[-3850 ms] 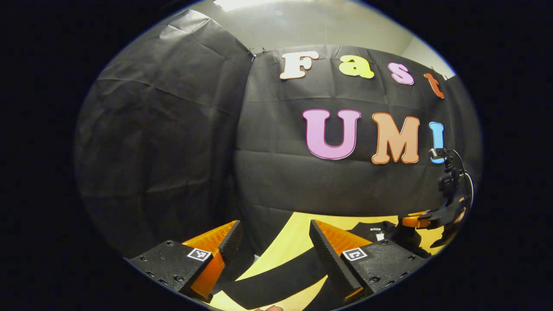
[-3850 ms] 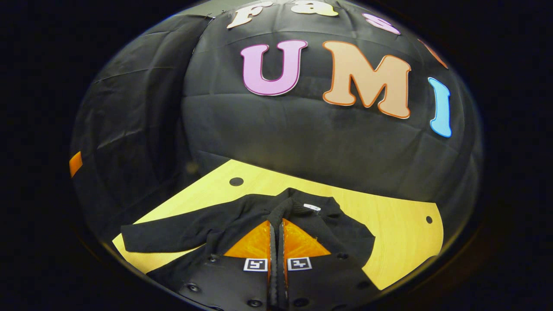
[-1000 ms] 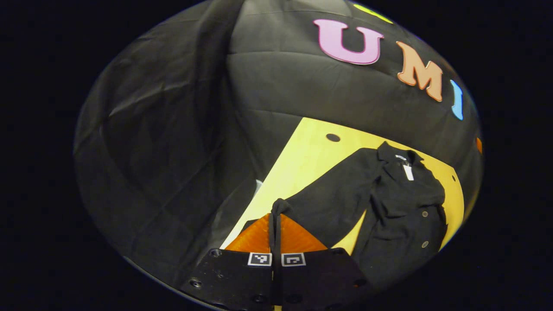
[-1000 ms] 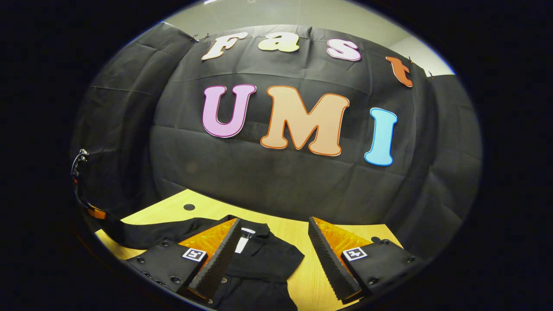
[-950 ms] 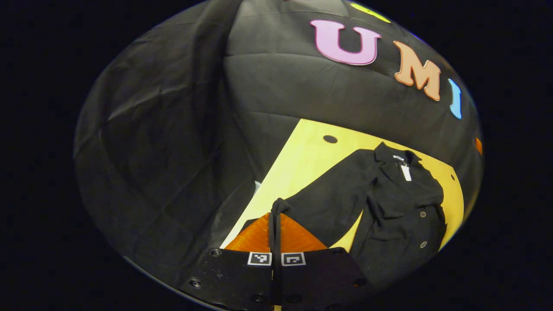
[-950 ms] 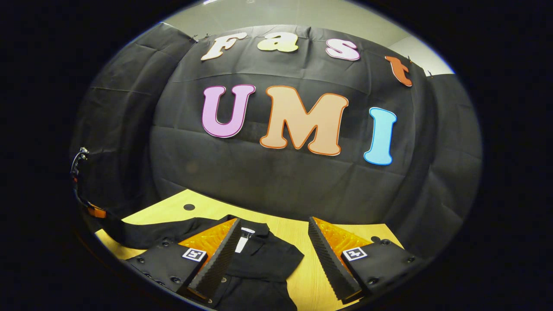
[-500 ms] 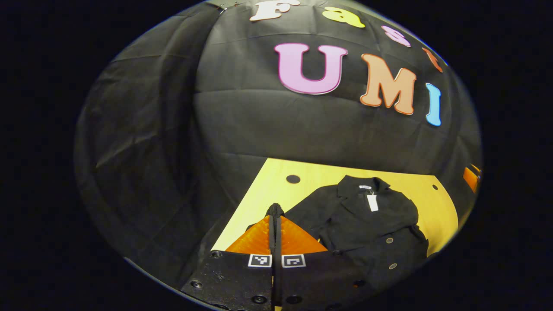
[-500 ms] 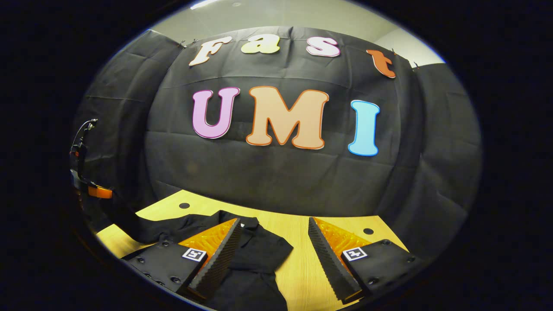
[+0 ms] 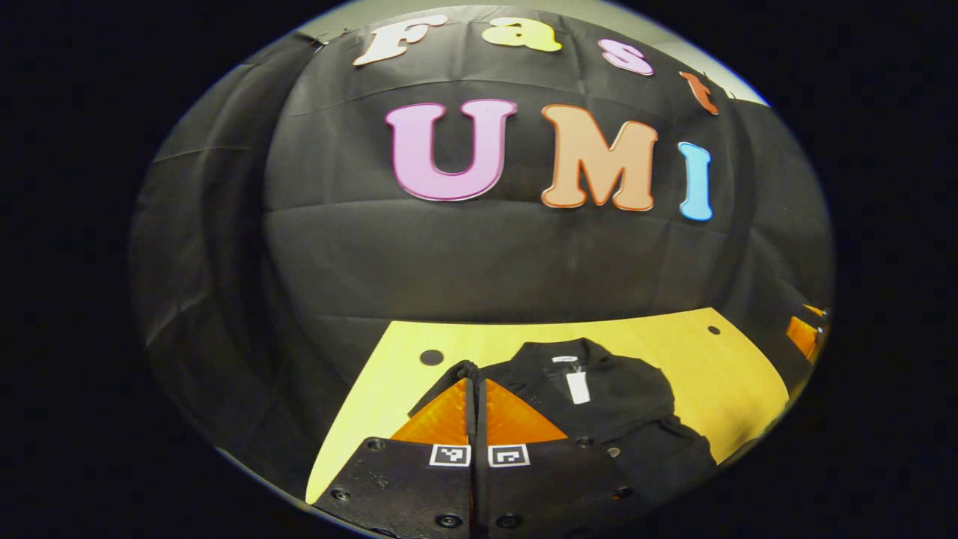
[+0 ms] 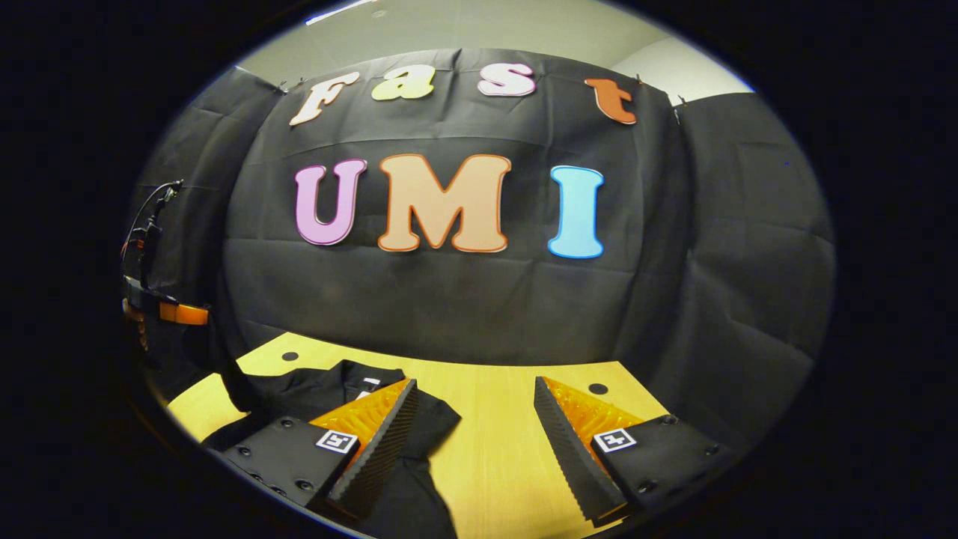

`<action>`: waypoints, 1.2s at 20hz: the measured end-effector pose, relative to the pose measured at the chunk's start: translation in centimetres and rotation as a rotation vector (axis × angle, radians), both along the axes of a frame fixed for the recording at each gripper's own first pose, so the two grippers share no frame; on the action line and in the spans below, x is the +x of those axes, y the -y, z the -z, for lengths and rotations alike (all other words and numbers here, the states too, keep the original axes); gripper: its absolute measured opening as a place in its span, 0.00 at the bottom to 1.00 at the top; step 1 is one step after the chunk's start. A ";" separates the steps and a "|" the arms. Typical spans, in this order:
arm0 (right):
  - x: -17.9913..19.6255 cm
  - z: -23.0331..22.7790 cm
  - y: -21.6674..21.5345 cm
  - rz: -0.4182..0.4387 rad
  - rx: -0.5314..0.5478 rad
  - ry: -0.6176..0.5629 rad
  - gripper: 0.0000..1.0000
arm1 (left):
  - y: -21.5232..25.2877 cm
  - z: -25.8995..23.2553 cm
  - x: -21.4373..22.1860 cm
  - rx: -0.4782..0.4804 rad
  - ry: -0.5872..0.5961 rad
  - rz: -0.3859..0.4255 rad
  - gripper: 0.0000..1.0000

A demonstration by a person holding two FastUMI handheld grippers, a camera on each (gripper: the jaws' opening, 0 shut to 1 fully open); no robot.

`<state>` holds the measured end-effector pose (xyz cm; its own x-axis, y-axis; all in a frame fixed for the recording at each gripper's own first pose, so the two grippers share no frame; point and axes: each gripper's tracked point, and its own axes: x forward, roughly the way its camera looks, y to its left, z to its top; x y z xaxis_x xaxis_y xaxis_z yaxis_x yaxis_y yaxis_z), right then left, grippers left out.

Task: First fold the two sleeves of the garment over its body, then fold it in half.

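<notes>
The left tongs (image 9: 476,389) are pinching the sleeve end (image 9: 465,370) tight. If they are letting go too early, I think the sleeve may be flopping back off the black garment (image 9: 599,397) lying on the yellow bench (image 9: 733,374). The right tongs (image 10: 471,419) are hanging wide open, holding nothing.
</notes>
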<state>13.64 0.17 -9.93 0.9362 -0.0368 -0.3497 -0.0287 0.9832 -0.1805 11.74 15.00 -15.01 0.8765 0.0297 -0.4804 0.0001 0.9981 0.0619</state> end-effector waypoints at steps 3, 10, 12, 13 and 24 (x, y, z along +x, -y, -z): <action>-0.5 -0.3 2.5 0.038 -0.001 0.006 0.98 | 3.5 0.5 1.4 -0.020 -0.006 0.050 0.00; -1.8 -0.9 6.9 0.105 -0.013 0.018 0.98 | 11.3 3.3 3.9 -0.031 -0.054 0.176 0.00; -2.2 -0.8 8.0 0.126 -0.012 0.015 0.98 | 13.6 4.6 4.4 -0.034 -0.073 0.211 0.00; -2.4 -0.8 8.4 0.136 -0.011 0.013 0.98 | 14.6 5.2 4.7 -0.037 -0.083 0.227 0.00; -3.6 -0.2 8.4 0.155 -0.010 -0.001 1.00 | 22.1 5.7 8.1 -0.076 0.022 0.254 0.90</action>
<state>10.03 -8.26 -9.74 0.9186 -0.1847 -0.3495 0.1233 0.9739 -0.1905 19.79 -7.10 -20.75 0.8615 -0.2286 -0.4534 0.2512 0.9679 -0.0108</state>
